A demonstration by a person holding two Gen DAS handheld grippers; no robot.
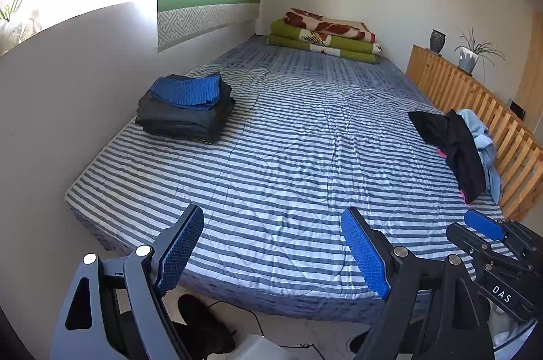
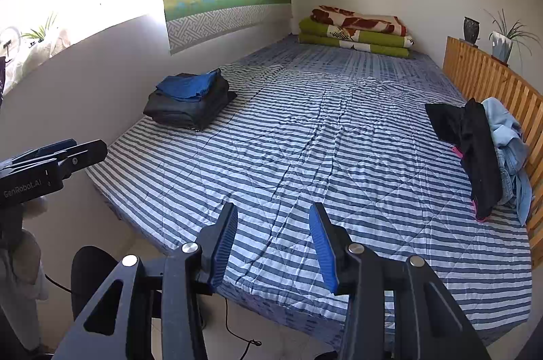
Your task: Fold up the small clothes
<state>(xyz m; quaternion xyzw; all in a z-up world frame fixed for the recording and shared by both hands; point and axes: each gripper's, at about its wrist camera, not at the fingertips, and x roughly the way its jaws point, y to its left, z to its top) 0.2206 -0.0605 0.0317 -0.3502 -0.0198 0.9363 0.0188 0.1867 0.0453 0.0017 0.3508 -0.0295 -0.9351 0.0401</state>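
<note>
Left wrist view: left tool (image 1: 271, 249) is hovering over the near edge of the bed (image 1: 288, 163), its blue pads standing wide apart with nothing between them. Folded stack (image 1: 186, 107) of dark garments, a blue one on top, is lying at the bed's far left beside the wall; it is reading as the finished part of the task. Unfolded heap (image 1: 458, 153) of black, light-blue and pink clothes is sitting at the right edge, touching the wooden slatted rail (image 1: 475, 102); it is reading as the part still waiting. Striped middle of the bed is lying bare, so no garment is being folded at present. Right tool (image 1: 485, 226) is showing at the lower right corner. No basket or box is appearing; a dark vase (image 1: 437, 41) and a potted plant (image 1: 470, 56) are standing on the rail's top, the vase's contents not being visible.

Right wrist view: right tool (image 2: 275, 244) is likewise hovering over the near edge, its pads standing partly apart and empty. Folded stack (image 2: 190, 103) and unfolded heap (image 2: 482, 153) are lying well apart, on opposite sides. Folded quilts (image 2: 356, 32) are resting at the far end. Judging from this, the next garment is still needing to be fetched from the heap.
</note>
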